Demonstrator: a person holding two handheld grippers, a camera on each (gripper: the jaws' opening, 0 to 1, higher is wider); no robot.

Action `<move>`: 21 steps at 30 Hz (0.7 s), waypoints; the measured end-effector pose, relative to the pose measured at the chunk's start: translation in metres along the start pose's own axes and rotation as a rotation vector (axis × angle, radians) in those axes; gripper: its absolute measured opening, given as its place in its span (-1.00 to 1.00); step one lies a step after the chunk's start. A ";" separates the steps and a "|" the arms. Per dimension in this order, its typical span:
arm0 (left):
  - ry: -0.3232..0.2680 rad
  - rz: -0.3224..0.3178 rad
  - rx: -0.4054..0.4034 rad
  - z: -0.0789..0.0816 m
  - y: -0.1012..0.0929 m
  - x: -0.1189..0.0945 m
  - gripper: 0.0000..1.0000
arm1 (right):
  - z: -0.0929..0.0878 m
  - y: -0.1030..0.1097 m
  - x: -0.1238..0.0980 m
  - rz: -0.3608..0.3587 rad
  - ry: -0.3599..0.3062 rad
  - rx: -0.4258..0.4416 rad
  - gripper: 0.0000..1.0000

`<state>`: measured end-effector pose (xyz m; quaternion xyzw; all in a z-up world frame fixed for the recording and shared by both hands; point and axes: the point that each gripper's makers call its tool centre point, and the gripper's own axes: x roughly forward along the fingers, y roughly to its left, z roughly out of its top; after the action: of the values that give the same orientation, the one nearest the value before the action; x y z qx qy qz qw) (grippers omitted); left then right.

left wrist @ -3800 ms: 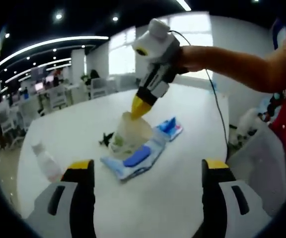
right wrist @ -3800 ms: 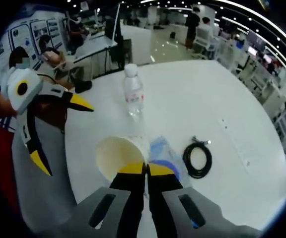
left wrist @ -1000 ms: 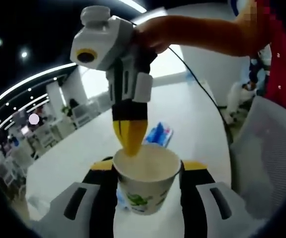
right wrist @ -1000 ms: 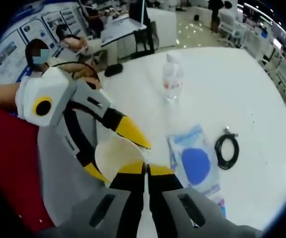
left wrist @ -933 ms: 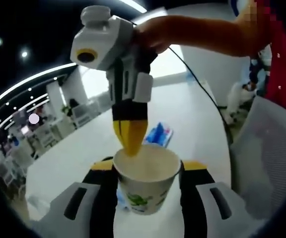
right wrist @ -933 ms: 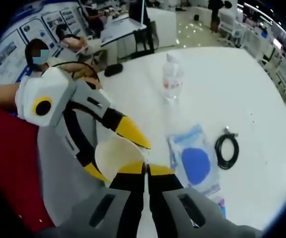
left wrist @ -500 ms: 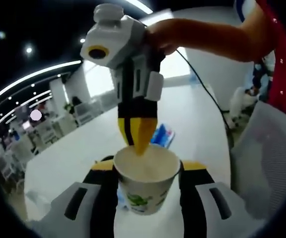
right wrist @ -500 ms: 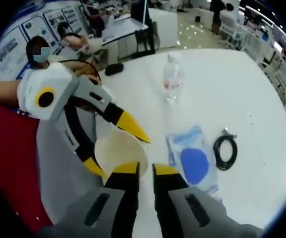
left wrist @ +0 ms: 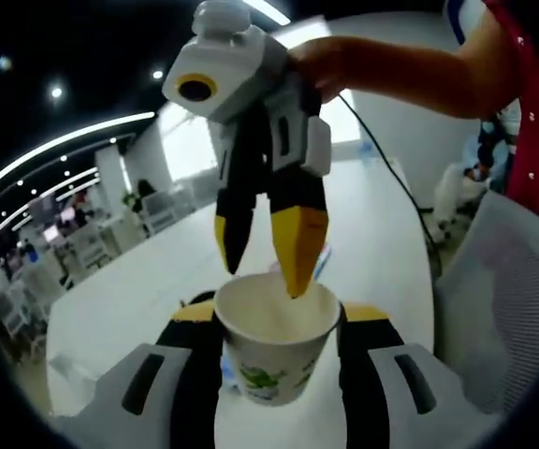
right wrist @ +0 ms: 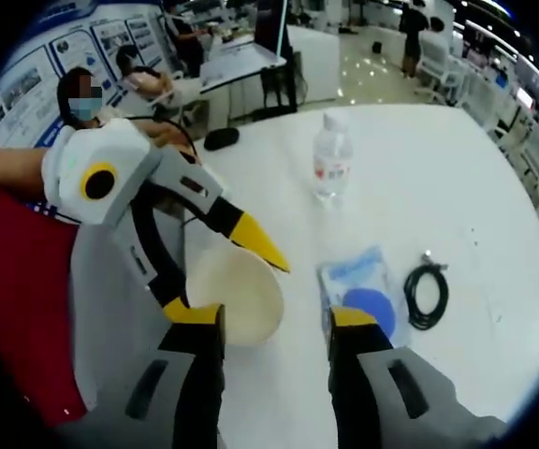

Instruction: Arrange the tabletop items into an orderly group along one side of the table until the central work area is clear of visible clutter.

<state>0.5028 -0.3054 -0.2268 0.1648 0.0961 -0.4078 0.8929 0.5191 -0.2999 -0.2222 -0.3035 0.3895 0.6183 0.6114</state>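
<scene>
Left gripper view first: the left gripper (left wrist: 274, 323) has its jaws clamped on either side of a white paper cup (left wrist: 276, 339) with a green print on its wall, held upright and close to the lens. Right above the cup's mouth hangs the right gripper (left wrist: 268, 262), coming in from the top with a person's hand (left wrist: 330, 70) wrapped round its grip; its two yellow-tipped jaws are spread apart, one tip just over the far rim and the other dipping toward the cup's inside. The white table (left wrist: 138, 299) runs off behind, and a bit of blue packaging peeks out by the right gripper's tip, too hidden to say more. Over in the right gripper view, the right gripper (right wrist: 274, 318) is released, jaws wide with nothing between them. The paper cup (right wrist: 234, 292) sits just ahead and to the left, gripped by the left gripper (right wrist: 218, 271), which reaches in from the left. On the table (right wrist: 438, 196) lie a blue-and-white pouch (right wrist: 368, 290), a coiled black cable (right wrist: 427, 295) just beside it, and a clear water bottle (right wrist: 332, 159) standing upright farther back. A dark object near the table's far edge might be a computer mouse, hard to tell.
</scene>
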 end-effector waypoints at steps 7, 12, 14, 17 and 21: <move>0.004 0.006 -0.007 -0.002 0.002 -0.001 -0.09 | 0.004 0.003 -0.004 0.008 -0.056 -0.007 0.27; 0.009 0.012 -0.014 -0.006 0.005 -0.001 -0.09 | 0.004 0.006 -0.007 0.022 -0.112 -0.025 0.56; 0.011 0.016 -0.018 -0.007 0.006 -0.001 -0.10 | 0.002 0.007 -0.007 0.020 -0.125 -0.037 0.70; 0.012 0.022 -0.024 -0.008 0.009 -0.002 -0.10 | 0.000 0.007 -0.006 0.017 -0.159 -0.059 0.82; 0.010 0.030 -0.033 -0.008 0.012 -0.002 -0.10 | 0.007 0.006 -0.009 -0.003 -0.268 -0.090 0.99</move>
<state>0.5106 -0.2935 -0.2314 0.1537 0.1049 -0.3917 0.9011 0.5146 -0.2979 -0.2105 -0.2459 0.2757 0.6694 0.6446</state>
